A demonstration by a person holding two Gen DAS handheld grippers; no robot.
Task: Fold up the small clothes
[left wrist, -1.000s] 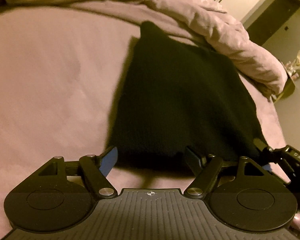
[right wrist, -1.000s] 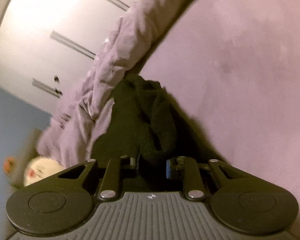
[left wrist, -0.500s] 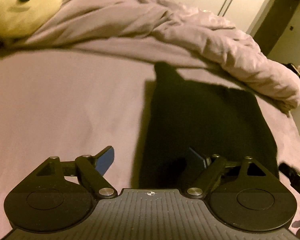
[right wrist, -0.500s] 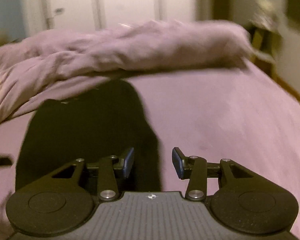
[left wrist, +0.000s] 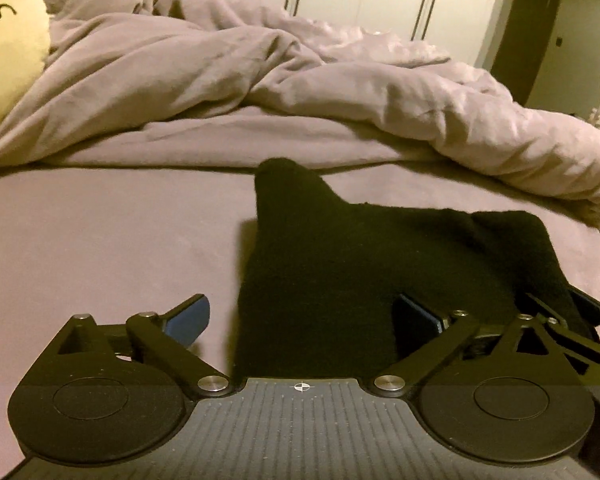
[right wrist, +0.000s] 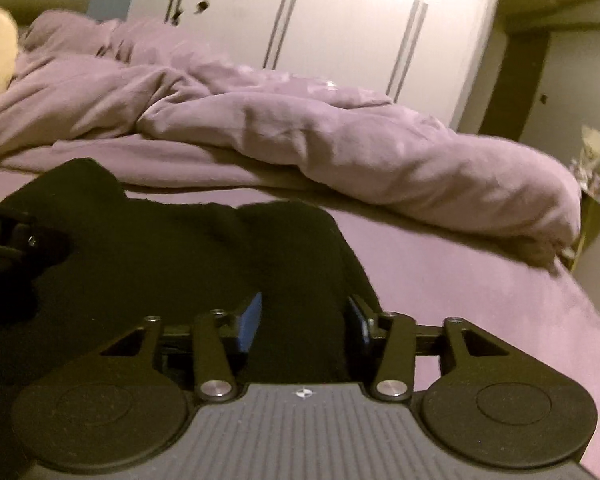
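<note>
Left wrist view shows the left gripper (left wrist: 300,320) spread wide over the black garment's (left wrist: 380,256) near edge, the right gripper (right wrist: 304,320) likewise parted astride it, seemingly poised to pinch corners for folding.

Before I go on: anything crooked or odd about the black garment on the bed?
Yes. The black garment isn't squared: a pointed flap sticks up at its far left corner, and the far right corner is bunched. Both grippers, left and right, are open at its near edge.

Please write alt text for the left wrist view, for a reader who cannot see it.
An open left hand-held gripper hovers at the near edge of a black garment lying flat on a purple bed sheet. A rumpled duvet lies behind, with a yellow plush toy at far left.
</note>
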